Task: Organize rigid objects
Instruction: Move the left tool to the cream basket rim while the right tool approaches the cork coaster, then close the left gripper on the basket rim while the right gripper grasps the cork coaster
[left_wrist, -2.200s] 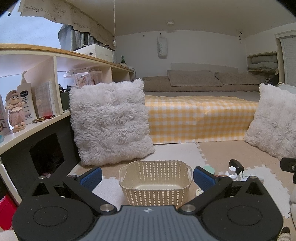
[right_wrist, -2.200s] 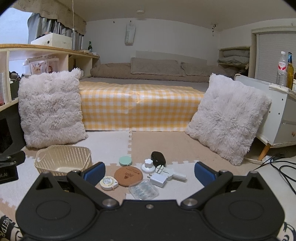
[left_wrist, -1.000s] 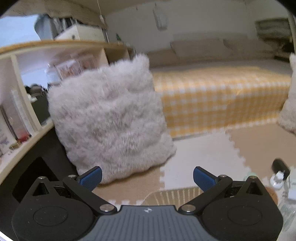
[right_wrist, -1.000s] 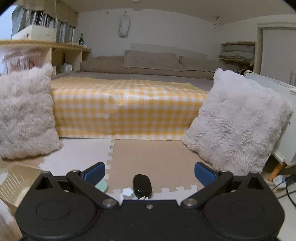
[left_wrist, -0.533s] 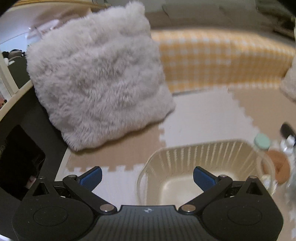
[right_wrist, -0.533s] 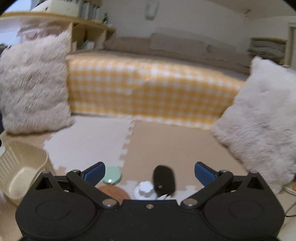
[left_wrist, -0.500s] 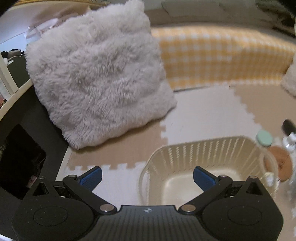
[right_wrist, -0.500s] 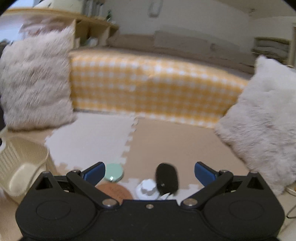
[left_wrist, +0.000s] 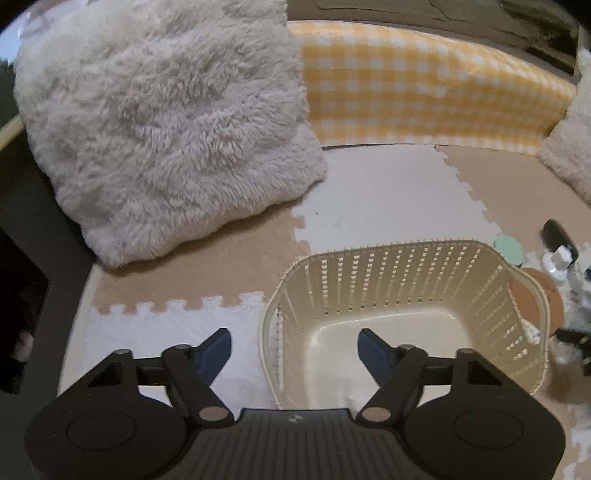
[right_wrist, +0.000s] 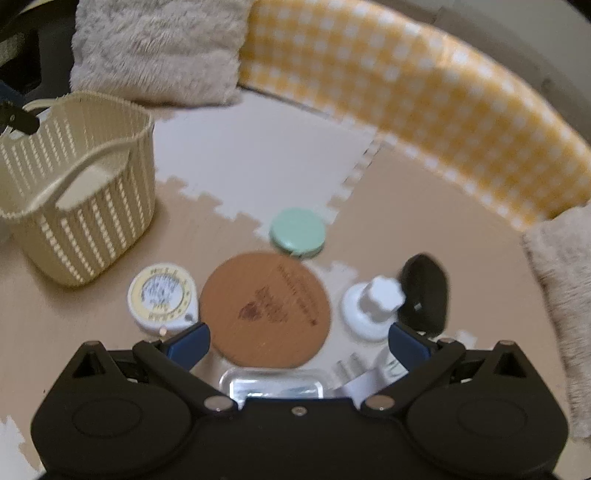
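Two hand-held grippers are hovering over a floor mat, both released and grasping nothing.

The left hand-held gripper (left_wrist: 294, 345) is straddling the near-left rim of the basket (left_wrist: 406, 254), one finger outside it and one over its bare bottom. The right hand-held gripper (right_wrist: 297, 341) is hanging spread over a clear case (right_wrist: 271, 384), with the cork disc (right_wrist: 265, 310) just ahead between its fingers, a tape measure (right_wrist: 162, 297) by the left finger, and a white knob (right_wrist: 371, 306) touching a black case (right_wrist: 424, 291) by the right. Beyond the disc a mint disc (right_wrist: 297, 232) is lying; farther off, a cushion (left_wrist: 166, 122) is leaning against the bed (right_wrist: 424, 92).
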